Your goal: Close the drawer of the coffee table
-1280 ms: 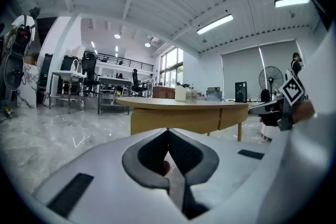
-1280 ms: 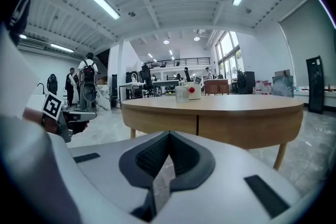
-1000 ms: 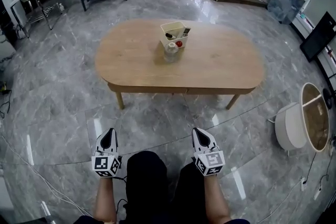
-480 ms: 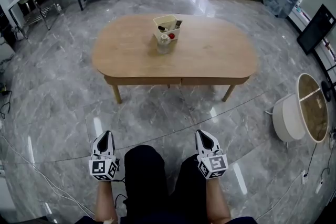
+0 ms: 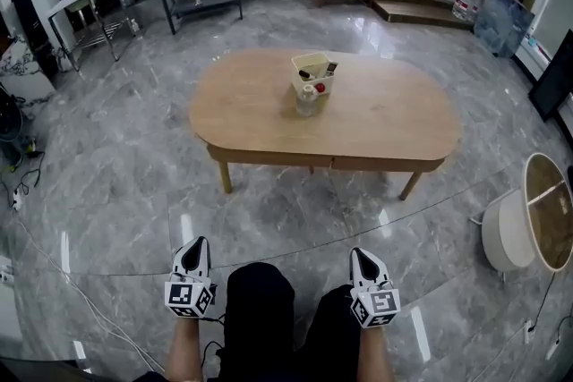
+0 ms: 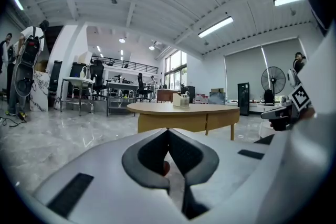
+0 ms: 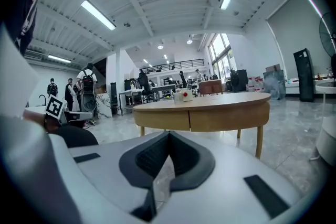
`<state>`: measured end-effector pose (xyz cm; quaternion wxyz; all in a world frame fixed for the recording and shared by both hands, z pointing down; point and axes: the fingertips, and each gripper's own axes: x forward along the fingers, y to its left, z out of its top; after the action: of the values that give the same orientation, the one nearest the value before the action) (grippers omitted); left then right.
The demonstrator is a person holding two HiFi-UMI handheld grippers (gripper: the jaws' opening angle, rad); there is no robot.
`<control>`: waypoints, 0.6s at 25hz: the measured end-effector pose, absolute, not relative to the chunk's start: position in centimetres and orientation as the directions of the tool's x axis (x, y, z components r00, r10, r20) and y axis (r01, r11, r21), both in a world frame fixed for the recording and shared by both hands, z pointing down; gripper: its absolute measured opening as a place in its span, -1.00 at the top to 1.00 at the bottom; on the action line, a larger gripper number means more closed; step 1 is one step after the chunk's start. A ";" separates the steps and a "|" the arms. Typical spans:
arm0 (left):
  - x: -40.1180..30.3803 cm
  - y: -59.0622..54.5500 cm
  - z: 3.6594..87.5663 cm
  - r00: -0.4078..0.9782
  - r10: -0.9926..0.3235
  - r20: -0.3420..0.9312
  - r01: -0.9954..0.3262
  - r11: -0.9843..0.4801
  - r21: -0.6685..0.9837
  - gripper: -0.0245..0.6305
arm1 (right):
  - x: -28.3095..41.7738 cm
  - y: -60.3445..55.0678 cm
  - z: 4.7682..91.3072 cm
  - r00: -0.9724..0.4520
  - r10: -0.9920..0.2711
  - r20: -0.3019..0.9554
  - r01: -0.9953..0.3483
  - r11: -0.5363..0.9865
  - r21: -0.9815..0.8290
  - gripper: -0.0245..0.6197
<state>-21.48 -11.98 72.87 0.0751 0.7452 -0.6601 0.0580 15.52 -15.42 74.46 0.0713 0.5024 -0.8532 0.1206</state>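
**A:** What does the head view give that the claw views don't?

**B:** The top of the oval light-wood coffee table [image 5: 385,125], well ahead of both claws. A cream open box [image 5: 312,67] stands on it, with a clear jar with a red lid [image 5: 307,97] just beside the box on the side facing the claws. The left claw [image 5: 195,244] and right claw [image 5: 360,254] hang on either side of the person's dark-trousered legs [image 5: 260,309], well apart from the table.

**A:** And the claw views?

**B:** Each looks along its own jaws. Both pairs are clenched, tips meeting, nothing between them. They also show the table's side face-on, which the head view barely does.

**A:** The drawer?

**B:** It's straight ahead of the right claw, well beyond its tips. There's a plain wooden drawer front [image 7: 163,119] in the band under the top, with a vertical seam on its right. It looks flush with the band, and I can't make out a handle.
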 end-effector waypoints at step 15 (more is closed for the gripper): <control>-21.4 -11.7 73.3 0.125 -0.973 0.192 -0.992 -0.119 0.043 0.85 | 16.2 -15.6 74.9 -0.485 -0.842 0.237 -0.874 0.462 -0.149 0.84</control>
<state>-21.37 -11.75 73.30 0.0801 0.7458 -0.6588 0.0580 16.25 -15.64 74.94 0.0648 0.5033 -0.8524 0.1256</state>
